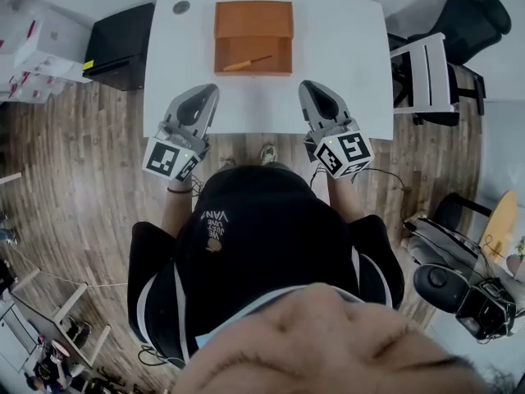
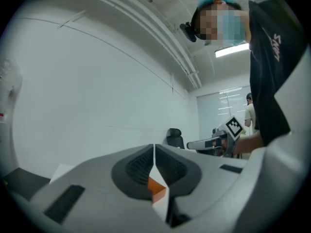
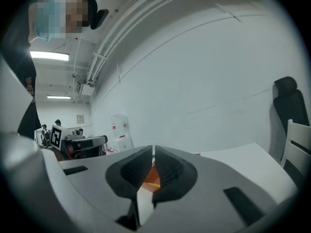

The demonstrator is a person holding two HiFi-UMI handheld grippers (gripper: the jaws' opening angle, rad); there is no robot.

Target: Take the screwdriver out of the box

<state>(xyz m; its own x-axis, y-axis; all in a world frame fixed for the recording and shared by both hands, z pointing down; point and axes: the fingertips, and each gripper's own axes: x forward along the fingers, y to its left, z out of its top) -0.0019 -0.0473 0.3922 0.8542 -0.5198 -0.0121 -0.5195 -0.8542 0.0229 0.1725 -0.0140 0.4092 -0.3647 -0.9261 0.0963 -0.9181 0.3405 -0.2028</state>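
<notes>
The screwdriver [image 1: 246, 62] lies slanted inside the open orange box [image 1: 253, 19] at the far side of the white desk [image 1: 344, 56], well apart from both my grippers. I judge it light, stiff and slim. The thicker handle end is the place to pinch, since the thin shaft would likely slip. My left gripper [image 1: 210, 90] and right gripper [image 1: 308, 85] hover near the desk's near edge, jaws pressed together, holding nothing.

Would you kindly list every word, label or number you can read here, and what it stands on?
"VANS", upside down, on the person's black shirt; the smaller print under it is too small to read.
On the cartons at the left: red marks, too blurred to read.
On the left gripper and right gripper: square marker patterns, no words.
</notes>
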